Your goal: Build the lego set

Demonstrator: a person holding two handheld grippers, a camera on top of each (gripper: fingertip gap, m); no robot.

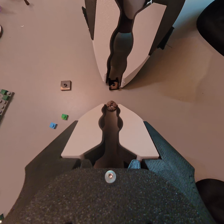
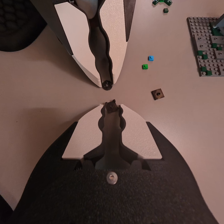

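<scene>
Left gripper (image 1: 111,106) of mine: jaws nearly closed, pinching a dark round four-stud plate (image 1: 111,107) at the fingertips, held above the table (image 1: 169,109). It faces my right gripper tip to tip across a small gap.

Right gripper (image 2: 111,106): jaws likewise narrowed, clamped on a small dark square piece with a centre stud (image 2: 111,107), tilted slightly between the fingertips. In the left wrist view this gripper (image 1: 114,83) comes in from the top edge.

Grey studded baseplate (image 2: 208,48): lies at the table's side, at the right edge of the right wrist view, carrying several dark green bricks and light grey plates.

Loose brown square plate with one centre stud (image 2: 158,94): flat on the table between the grippers and the baseplate, apart from both.

Blue single-stud piece (image 2: 151,58): on the table near the baseplate.

Bright green single-stud piece (image 2: 145,66): just beside the blue one, not touching.

Dark green small brick (image 2: 165,10): toward the far edge, near a cluster of green pieces.
</scene>
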